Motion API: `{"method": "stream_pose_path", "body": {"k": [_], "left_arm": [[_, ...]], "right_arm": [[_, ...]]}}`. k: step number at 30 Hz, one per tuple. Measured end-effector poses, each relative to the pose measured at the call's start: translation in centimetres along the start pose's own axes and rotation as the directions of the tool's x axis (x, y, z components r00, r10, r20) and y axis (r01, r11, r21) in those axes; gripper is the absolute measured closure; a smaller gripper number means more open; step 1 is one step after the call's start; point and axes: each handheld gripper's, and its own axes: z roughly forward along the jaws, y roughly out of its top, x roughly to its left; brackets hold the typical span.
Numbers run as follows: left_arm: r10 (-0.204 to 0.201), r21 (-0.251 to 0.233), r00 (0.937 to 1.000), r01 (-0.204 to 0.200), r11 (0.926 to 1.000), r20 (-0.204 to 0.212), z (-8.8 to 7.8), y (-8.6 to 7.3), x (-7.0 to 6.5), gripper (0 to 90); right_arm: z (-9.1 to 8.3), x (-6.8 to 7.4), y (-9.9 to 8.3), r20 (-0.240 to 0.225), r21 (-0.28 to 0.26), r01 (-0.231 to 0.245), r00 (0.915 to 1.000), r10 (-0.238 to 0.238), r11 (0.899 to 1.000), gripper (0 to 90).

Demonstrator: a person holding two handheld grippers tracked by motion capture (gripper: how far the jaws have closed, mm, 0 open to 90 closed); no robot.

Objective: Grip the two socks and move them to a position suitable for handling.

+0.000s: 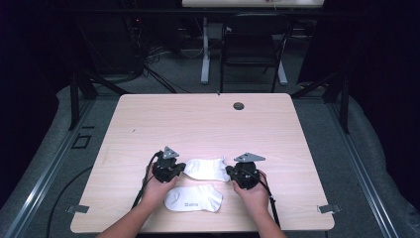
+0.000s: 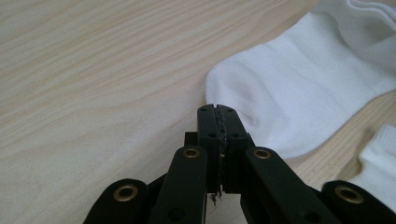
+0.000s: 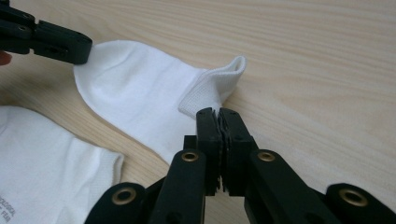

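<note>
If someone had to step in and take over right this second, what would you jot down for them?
Left gripper: jaws shut, tips at the toe end of the far sock; whether any cloth is pinched can't be told.
Right gripper: jaws shut, tips at that sock's cuff end; a grip there can't be told either.
Far sock lies flat on the table between the two grippers.
Near sock, with small print on it, lies flat closer to the person, apart from the far one.
Done: both grippers placed at the far sock's ends.
Left: probably lay the socks together as a pair.

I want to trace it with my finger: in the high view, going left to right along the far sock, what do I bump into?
left gripper → far white sock → right gripper
</note>
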Motion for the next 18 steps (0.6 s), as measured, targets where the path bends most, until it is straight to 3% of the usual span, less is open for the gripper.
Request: {"method": "stream_pose_path", "body": {"k": [5, 11, 13, 14, 15, 17, 18], "left_arm": [[-0.005, 0.004, 1.0000, 0.005, 1.0000, -0.004, -0.1, -0.2, 0.3, 89.5], [-0.003, 0.003, 1.0000, 0.003, 1.0000, -0.006, -0.2, -0.4, 0.6, 89.5], [-0.003, -0.001, 1.0000, 0.003, 1.0000, -0.008, -0.2, -0.4, 0.6, 89.4], [-0.005, -0.001, 1.0000, 0.005, 1.0000, -0.006, -0.3, -0.5, 0.6, 89.5], [-0.005, -0.001, 1.0000, 0.005, 1.0000, -0.006, -0.3, -0.5, 0.6, 89.5], [-0.004, 0.004, 1.0000, 0.004, 1.0000, -0.003, -0.3, -0.5, 0.6, 89.4], [-0.004, 0.004, 1.0000, 0.004, 1.0000, -0.004, -0.3, -0.5, 0.6, 89.4]], "right_arm": [[0.6, -0.2, -0.6, 0.021, 0.030, 0.002, 0.9998, -0.003, 1.000, 87.5], [0.5, -1.0, -1.0, 0.032, 0.037, -0.038, 0.9988, 0.037, 0.999, 83.1], [0.1, -1.0, -0.8, 0.032, 0.012, -0.052, 0.9982, 0.051, 0.999, 82.6], [-0.5, -0.8, -0.6, 0.018, -0.030, -0.059, 0.9981, 0.060, 0.998, 83.1], [-0.5, -0.8, -0.6, 0.018, -0.030, -0.059, 0.9981, 0.060, 0.998, 83.1], [-0.9, -0.3, -0.2, 0.002, -0.053, -0.056, 0.9984, 0.056, 0.997, 83.3], [-0.9, 0.2, 0.0, -0.022, -0.067, -0.034, 0.9992, 0.033, 0.997, 82.9]]}}
